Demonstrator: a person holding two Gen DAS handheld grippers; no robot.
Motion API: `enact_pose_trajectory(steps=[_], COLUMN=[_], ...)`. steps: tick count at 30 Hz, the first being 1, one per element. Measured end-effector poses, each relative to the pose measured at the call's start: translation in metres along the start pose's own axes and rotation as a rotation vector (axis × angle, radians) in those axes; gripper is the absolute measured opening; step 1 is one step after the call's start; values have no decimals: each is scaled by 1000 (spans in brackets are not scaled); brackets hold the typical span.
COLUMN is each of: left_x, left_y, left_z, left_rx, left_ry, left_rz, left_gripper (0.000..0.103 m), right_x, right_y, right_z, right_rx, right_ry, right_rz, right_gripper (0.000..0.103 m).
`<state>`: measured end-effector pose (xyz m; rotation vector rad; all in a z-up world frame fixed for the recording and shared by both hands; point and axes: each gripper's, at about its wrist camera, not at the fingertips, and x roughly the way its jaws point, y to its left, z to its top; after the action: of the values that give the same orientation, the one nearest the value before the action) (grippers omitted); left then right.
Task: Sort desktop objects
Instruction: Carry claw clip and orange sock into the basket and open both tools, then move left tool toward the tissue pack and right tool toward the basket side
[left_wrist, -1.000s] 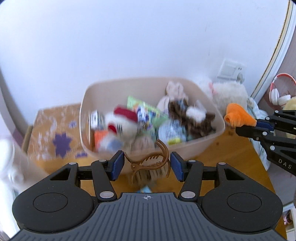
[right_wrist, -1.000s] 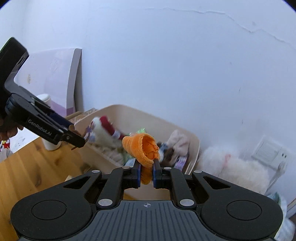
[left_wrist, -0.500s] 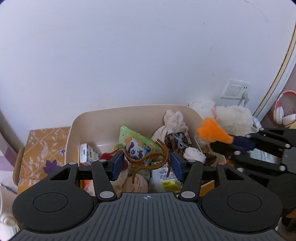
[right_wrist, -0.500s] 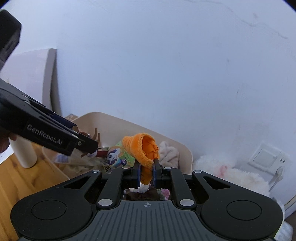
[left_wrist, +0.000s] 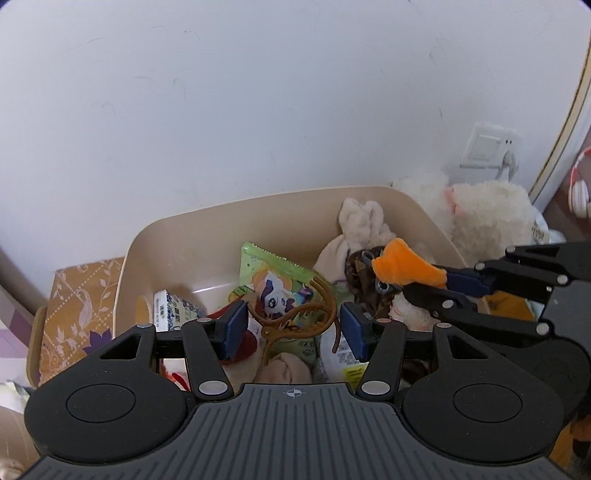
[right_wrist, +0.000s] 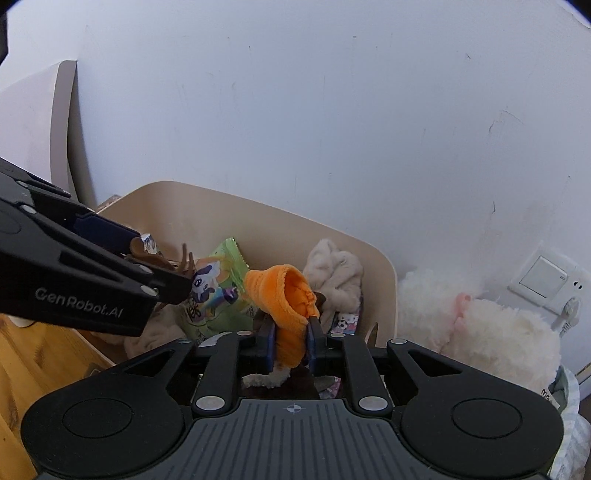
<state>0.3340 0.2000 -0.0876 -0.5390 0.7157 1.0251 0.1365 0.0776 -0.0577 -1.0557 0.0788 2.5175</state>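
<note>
A beige bin (left_wrist: 258, 201) against the wall holds several toys, packets and cloths. My left gripper (left_wrist: 293, 330) hangs over its near side, shut on a brown hair claw clip (left_wrist: 295, 317) that spans the gap between the blue pads. In the right wrist view the left gripper (right_wrist: 162, 266) and clip (right_wrist: 184, 264) come in from the left. My right gripper (right_wrist: 291, 341) is over the bin's right half. Its jaws are opening, and an orange plush toy (right_wrist: 284, 291) still stands between the pads, touching both. The left wrist view shows the right gripper (left_wrist: 424, 286) and toy (left_wrist: 402, 267) side-on.
Inside the bin lie a green cartoon snack packet (left_wrist: 273, 284) and a cream cloth (left_wrist: 358, 225). A white plush toy (left_wrist: 487, 218) sits right of the bin, below a wall socket (left_wrist: 487, 146). A patterned orange box (left_wrist: 74, 295) stands to its left. Wooden desk (right_wrist: 22, 369) shows at lower left.
Both grippers moved forward from the desk side to over the bin. The right jaws parted a little around the orange toy. The left still holds the clip.
</note>
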Motion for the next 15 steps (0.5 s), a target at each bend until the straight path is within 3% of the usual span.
enact_pose_trajectory(steps=[3, 7, 12, 15], left_x=[-2, -5, -10, -14], left_y=[2, 2, 5, 8], left_z=[-2, -3, -6, -11], left_rx=[-7, -5, -13, -39], left_ry=[-10, -14, -14, -2], left_rz=[11, 47, 55, 47], left_gripper=[57, 73, 77, 78], right_x=[0, -6, -16, -26], right_y=[1, 2, 4, 3], right_z=[0, 0, -6, -10], right_rx=[-8, -16, -35, -31], right_ry=[0, -14, -44, -65], right_rz=[-1, -7, -13, -4], right_gripper=[41, 63, 79, 84])
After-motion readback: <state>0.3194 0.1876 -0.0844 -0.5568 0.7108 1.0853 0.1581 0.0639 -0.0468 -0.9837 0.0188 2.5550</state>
